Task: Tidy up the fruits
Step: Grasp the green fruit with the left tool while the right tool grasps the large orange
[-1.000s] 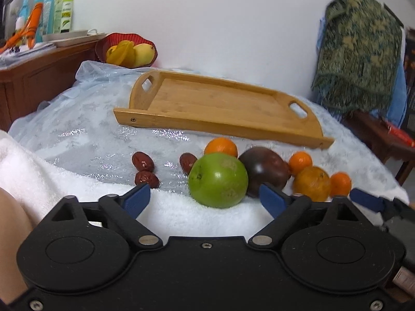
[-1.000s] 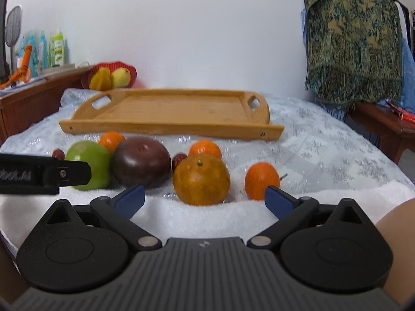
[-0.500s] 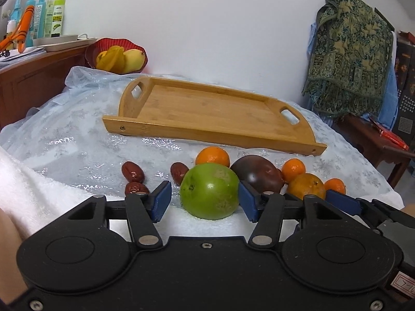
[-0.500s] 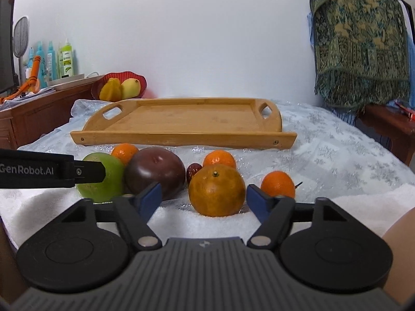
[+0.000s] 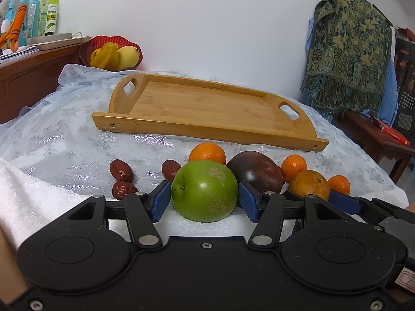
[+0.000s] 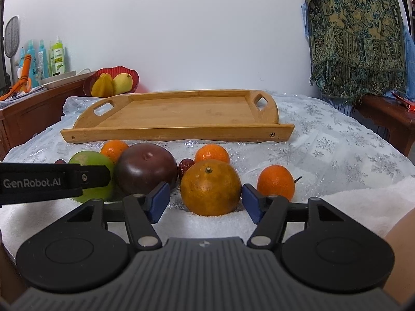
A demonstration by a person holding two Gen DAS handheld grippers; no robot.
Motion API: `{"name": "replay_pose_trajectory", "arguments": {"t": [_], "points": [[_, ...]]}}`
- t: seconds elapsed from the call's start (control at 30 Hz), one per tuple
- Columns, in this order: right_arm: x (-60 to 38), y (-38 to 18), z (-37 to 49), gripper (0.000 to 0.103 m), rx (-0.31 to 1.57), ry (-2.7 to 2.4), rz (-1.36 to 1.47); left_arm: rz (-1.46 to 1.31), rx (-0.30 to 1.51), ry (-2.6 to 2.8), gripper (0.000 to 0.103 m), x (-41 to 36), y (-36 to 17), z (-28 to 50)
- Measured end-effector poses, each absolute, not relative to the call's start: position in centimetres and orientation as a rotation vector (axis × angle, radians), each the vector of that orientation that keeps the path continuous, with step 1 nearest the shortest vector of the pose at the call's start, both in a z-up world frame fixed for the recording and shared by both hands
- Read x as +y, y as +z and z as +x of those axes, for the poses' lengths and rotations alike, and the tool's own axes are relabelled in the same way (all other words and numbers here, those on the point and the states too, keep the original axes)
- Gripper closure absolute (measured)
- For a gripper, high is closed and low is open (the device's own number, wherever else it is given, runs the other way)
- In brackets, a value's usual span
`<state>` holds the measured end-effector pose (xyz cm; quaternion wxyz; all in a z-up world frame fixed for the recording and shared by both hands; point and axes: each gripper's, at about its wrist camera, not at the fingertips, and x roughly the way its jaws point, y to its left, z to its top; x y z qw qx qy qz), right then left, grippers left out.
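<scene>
My left gripper (image 5: pixel 205 202) is shut on the green apple (image 5: pixel 205 190), its blue pads touching both sides; the apple rests on the white towel (image 5: pixel 39 191). My right gripper (image 6: pixel 206 202) is shut on the large brownish orange (image 6: pixel 210 188), also on the towel. A dark purple fruit (image 5: pixel 255 172) lies between them, and it also shows in the right wrist view (image 6: pixel 146 167). Small tangerines (image 5: pixel 207 153) (image 6: pixel 275 182) and red dates (image 5: pixel 121 171) lie around. The empty bamboo tray (image 5: pixel 202 103) sits behind the fruits, also in the right wrist view (image 6: pixel 176 111).
A red bowl (image 5: pixel 111 54) with yellow fruit stands at the back left by a wooden cabinet (image 5: pixel 28 77) with bottles. A patterned cloth (image 5: pixel 347 46) hangs at the right over a wooden stool (image 5: pixel 373 134). The table's edge drops off at the right.
Both grippers moved forward and closed, the left onto the green apple and the right onto the large orange. The fruits have stayed on the towel.
</scene>
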<state>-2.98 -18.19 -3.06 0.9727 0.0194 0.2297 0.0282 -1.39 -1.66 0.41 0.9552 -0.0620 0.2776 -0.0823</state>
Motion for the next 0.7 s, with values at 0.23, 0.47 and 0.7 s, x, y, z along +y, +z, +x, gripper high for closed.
{"name": "replay_pose_trajectory", "arguments": {"t": [0.23, 0.47, 0.7], "points": [[-18.6, -3.4, -2.4, 0.040, 0.491, 0.044, 0.074, -0.142, 0.580, -0.172, 0.044, -1.6, -0.4, -0.6], [-18.4, -3.6, -2.0, 0.040, 0.498, 0.039, 0.075, -0.154, 0.571, -0.180, 0.039, -1.2, -0.8, -0.4], [-17.9, -3.8, -1.8, 0.040, 0.494, 0.026, 0.045, -0.166, 0.555, -0.173, 0.032, -0.7, -1.2, -0.4]]}}
